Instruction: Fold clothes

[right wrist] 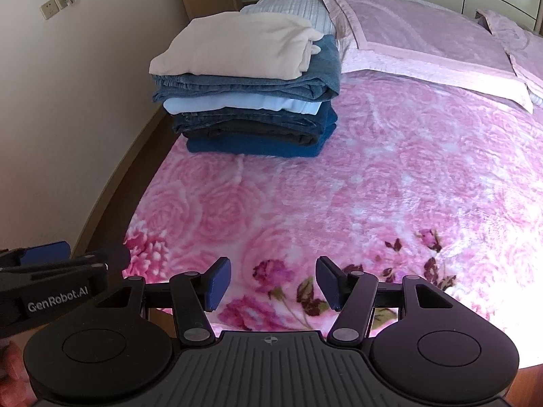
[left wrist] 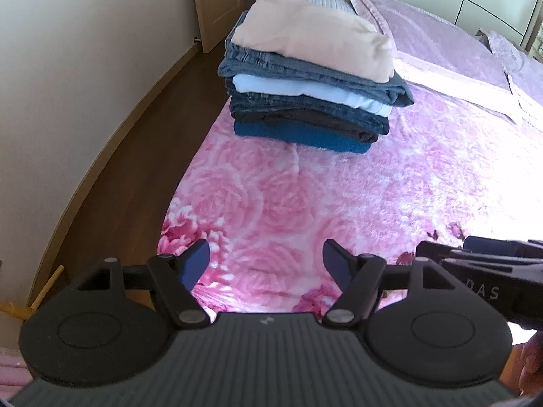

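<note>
I hold my left gripper (left wrist: 265,264) and my right gripper (right wrist: 273,283) side by side above the near edge of the pink rose blanket (right wrist: 373,186), both tilted down. The jaws of each stand wide apart with nothing between them. The folded clothes (left wrist: 312,78) sit in a neat stack farther up the bed by its left edge, a cream top (right wrist: 237,45) uppermost, jeans (right wrist: 244,84) beneath, well apart from both grippers.

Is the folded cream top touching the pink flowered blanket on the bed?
Apart. In the right wrist view, the folded cream top lies on top of the stack, with jeans and other folded clothes between it and the pink flowered blanket.
</note>
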`<state>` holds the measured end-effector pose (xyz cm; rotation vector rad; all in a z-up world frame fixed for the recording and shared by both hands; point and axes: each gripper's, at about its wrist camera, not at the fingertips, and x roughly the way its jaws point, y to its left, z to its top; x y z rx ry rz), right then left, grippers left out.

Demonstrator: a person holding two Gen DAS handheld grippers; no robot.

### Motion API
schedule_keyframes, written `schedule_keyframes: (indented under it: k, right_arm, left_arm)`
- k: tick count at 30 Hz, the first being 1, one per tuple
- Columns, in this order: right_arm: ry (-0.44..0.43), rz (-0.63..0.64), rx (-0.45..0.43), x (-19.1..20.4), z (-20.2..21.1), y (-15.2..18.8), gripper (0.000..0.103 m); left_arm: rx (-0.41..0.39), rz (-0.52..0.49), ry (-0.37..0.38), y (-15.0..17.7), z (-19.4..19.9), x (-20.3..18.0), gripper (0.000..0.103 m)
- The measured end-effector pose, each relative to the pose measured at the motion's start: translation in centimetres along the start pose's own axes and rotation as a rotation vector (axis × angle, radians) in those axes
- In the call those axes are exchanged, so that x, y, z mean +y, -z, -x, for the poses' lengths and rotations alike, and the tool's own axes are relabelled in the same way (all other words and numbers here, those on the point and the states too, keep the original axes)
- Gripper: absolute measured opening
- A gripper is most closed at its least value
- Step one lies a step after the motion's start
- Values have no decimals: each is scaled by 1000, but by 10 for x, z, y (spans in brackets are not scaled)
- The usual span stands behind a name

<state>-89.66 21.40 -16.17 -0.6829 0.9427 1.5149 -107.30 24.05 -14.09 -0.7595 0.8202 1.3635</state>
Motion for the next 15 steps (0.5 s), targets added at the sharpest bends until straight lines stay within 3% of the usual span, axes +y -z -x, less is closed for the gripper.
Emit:
schedule_keyframes:
  k: [8, 15]
  right_arm:
    - [10, 12, 3, 10, -15, -4, 59]
    - [14, 18, 12, 19, -24, -19, 59]
  left_arm:
    - [10, 14, -7, -6, -22, 13, 71]
    - [-38, -3, -22, -28, -23, 21, 71]
